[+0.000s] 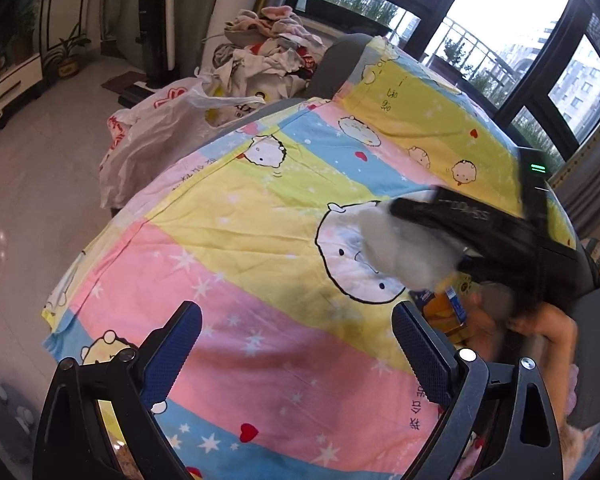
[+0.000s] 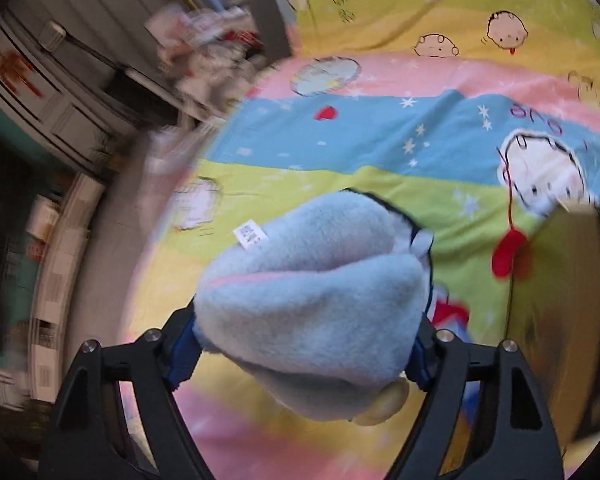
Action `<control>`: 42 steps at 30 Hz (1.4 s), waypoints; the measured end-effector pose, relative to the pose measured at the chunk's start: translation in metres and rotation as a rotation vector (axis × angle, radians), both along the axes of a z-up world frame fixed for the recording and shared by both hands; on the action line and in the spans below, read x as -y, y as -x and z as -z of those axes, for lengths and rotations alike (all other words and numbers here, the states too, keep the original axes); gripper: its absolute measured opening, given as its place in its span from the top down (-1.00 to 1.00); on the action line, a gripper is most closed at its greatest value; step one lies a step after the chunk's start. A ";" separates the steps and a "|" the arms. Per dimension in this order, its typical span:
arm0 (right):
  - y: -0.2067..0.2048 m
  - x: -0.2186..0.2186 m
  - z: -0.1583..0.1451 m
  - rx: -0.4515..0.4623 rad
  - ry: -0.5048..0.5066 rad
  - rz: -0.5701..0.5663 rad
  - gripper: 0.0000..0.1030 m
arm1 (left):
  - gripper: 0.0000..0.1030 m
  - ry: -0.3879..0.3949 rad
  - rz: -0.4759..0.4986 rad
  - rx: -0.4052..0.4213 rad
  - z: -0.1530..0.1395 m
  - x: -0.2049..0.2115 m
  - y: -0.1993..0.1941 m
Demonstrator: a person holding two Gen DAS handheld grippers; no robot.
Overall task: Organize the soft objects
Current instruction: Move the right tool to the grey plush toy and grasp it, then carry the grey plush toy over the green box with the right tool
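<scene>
Gripped between the right gripper's [image 2: 306, 344] pads, a pale blue plush toy [image 2: 312, 292] hangs over the cartoon-print bedsheet [image 1: 260, 208]. White plastic bag [image 1: 152, 136] beside the bed, contents unclear. Left gripper [image 1: 296, 356] angled down over the sheet, jaws apart, nothing between them.

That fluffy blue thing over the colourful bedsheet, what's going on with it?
A person is tidying soft things with a handheld gripper in each hand. The right gripper has the pale blue plush toy between its fingers, above the cartoon-print sheet. The left gripper is open and holds nothing. A pile of clothes sits beyond the bed.
</scene>
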State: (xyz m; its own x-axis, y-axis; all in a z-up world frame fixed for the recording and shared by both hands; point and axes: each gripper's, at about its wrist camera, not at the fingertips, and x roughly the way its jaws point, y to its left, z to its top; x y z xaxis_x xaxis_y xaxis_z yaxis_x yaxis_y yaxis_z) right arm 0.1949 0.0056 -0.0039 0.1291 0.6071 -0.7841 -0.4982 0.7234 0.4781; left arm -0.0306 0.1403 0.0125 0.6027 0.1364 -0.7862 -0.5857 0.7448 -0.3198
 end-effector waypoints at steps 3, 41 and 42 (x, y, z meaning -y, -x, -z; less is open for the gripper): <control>0.027 0.041 -0.022 -0.059 -0.110 0.002 -0.58 | -0.86 -0.005 0.005 -0.002 -0.001 0.005 -0.001; 0.116 0.323 0.050 -0.184 -0.134 0.453 -0.98 | -0.86 0.034 0.681 -0.017 0.042 0.256 -0.043; 0.115 0.324 0.052 -0.188 -0.150 0.457 -0.98 | -0.86 0.024 0.706 -0.008 0.041 0.262 -0.043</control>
